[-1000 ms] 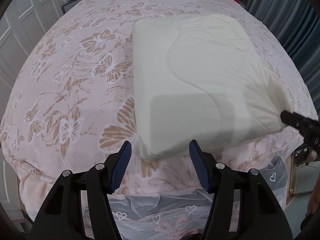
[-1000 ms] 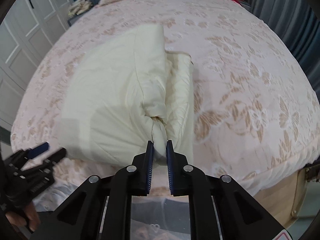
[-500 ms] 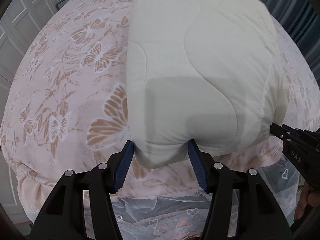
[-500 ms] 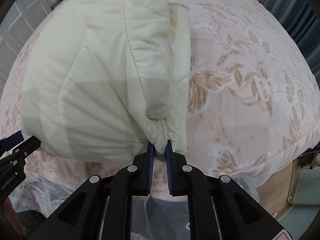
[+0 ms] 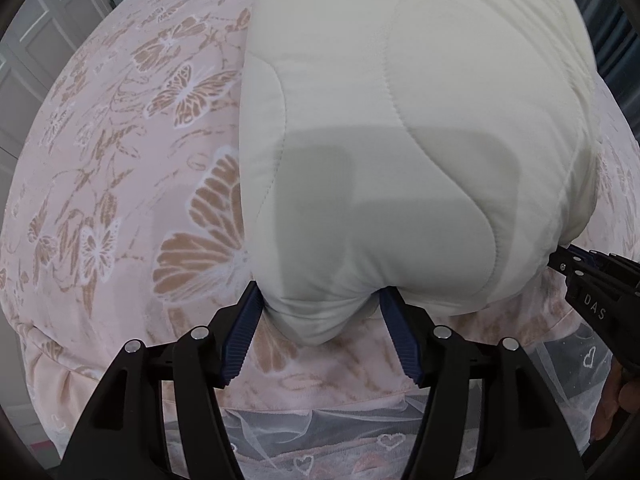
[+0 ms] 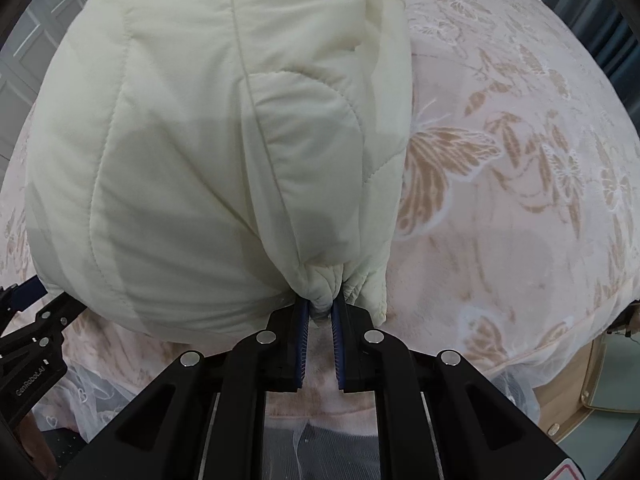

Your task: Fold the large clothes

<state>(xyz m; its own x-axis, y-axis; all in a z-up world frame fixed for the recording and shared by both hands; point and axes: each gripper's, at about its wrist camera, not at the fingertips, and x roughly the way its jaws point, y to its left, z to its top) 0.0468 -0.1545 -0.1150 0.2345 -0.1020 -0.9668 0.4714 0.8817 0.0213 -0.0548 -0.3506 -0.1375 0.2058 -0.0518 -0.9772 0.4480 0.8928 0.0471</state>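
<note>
Cream padded garment [image 5: 400, 128], folded into a thick block, lies on our pink butterfly-print bedspread [image 5: 120, 168] close to the near edge of the bed; in the left wrist view it fills the frame from twelve to three o'clock, and its near corner sags toward six o'clock. We point both tools steeply down at that near edge. Our left gripper [image 5: 320, 312] straddles the sagging corner, blue pads at eight and four o'clock of it; its jaws have just been opening, the corner sits between them, the left pad touches the fabric, and we cannot tell whether the right pad, half hidden behind the bulge, does too. Our right gripper [image 6: 320, 312] has its jaws nearly together, clamped on a gathered pinch of the garment's edge, with creases fanning up toward twelve o'clock; a looser layer hangs just beside the pinch at three o'clock. In the left wrist view the right tool enters at four o'clock with fingertips [image 5: 608, 408] of the hand carrying it showing below; in the right wrist view the left tool sits at eight o'clock. White lace valance [image 5: 304, 440] hangs below the bedspread at six o'clock.
</note>
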